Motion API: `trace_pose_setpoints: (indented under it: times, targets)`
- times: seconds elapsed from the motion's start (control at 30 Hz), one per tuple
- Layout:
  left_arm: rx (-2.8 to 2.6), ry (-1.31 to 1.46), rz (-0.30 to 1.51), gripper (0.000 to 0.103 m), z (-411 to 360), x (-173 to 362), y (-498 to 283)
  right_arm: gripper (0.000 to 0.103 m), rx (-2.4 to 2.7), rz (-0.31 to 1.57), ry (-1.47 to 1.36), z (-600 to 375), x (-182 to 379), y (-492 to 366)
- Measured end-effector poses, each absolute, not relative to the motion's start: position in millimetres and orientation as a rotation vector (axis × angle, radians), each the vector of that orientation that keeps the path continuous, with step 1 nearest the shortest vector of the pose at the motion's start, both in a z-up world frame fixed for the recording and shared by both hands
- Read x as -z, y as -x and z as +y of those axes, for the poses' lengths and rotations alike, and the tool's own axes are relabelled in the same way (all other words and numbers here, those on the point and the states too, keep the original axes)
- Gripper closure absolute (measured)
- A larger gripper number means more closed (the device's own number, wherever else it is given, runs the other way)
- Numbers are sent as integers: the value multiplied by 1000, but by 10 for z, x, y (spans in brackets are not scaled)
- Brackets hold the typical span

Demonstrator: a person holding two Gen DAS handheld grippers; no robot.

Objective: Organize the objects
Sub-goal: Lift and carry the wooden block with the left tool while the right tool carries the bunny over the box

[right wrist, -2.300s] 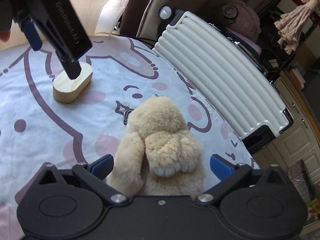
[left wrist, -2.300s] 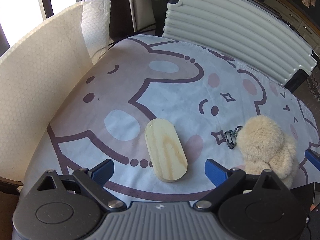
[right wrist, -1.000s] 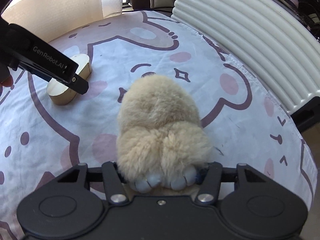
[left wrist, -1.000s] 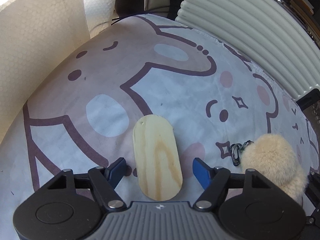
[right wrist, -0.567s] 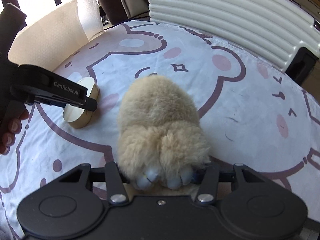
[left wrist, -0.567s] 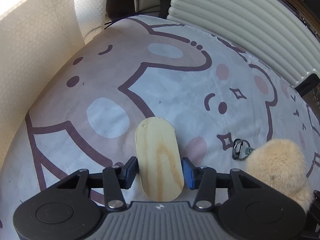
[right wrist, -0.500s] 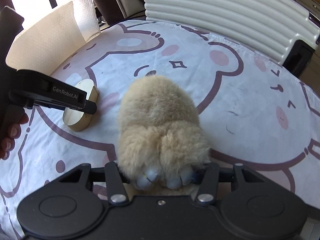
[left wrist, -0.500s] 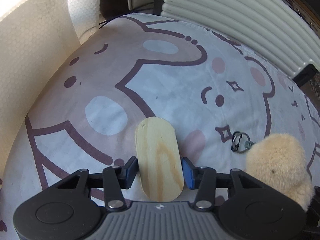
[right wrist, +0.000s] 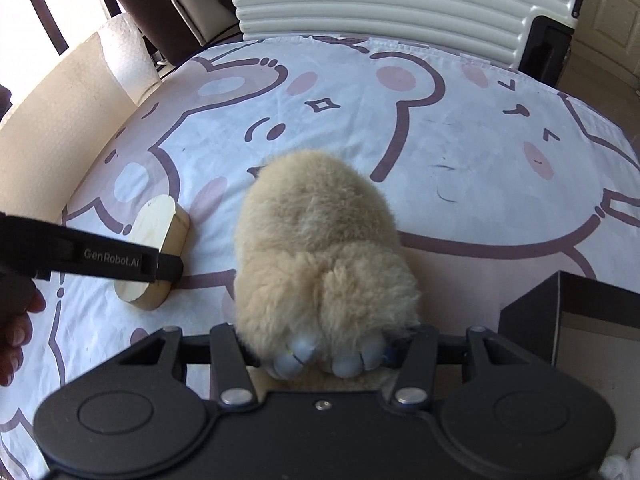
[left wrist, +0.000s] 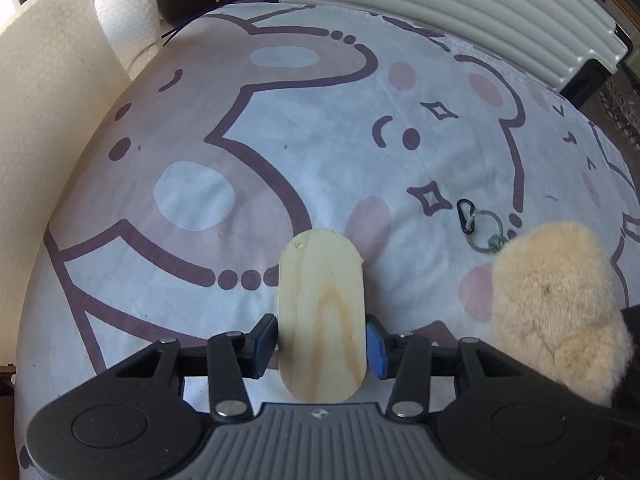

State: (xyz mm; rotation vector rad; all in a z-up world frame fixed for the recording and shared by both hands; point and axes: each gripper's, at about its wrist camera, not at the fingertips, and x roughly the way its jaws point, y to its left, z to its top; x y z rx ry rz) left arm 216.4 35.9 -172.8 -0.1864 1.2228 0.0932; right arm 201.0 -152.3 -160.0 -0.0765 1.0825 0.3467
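Observation:
An oval wooden block (left wrist: 322, 312) lies on the bear-print cloth (left wrist: 280, 140). My left gripper (left wrist: 322, 340) is shut on the block's near end, blue pads against both long sides. It also shows in the right wrist view (right wrist: 154, 248) at the left, with the left gripper's black finger across it. A fluffy beige plush toy (right wrist: 320, 256) is clamped at its feet by my right gripper (right wrist: 326, 354). The plush also shows in the left wrist view (left wrist: 556, 300) at the right, with its keyring and black clip (left wrist: 476, 226) trailing on the cloth.
A ribbed white suitcase (right wrist: 400, 4) stands along the far edge. A beige honeycomb paper sheet (left wrist: 44, 92) rises at the left. A dark box (right wrist: 576, 324) sits at the near right of the right wrist view.
My left gripper closed its jaws onto the wooden block. My right gripper closed on the plush's feet and has shifted with it, dragging the keyring along.

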Motion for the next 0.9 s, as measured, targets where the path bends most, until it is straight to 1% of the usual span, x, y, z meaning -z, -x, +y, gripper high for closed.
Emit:
trace_pose_setpoints:
  times: [0.1,0.2,0.33,0.5,0.9]
  targets:
    - [-130,220,1208,54,378,1727,-2200,53,-335,1081,85,-1525,1579,-1973]
    - [-124,218,1209,59,370,1699,-2212,53,-325,1079,83,-1528,1566,-1941]
    - [-102,230,1216,59,392,1649,-2183,53,-311,1071,70,-1553,1525,-1915]
    - [-82,225,1165,59,393,1456,-2104,54,-292,1040,43,-1595,1407,-1924]
    - [-53,187,1051,59,221,919,-1822,54,-220,945,-15,-1749,893,-1768]
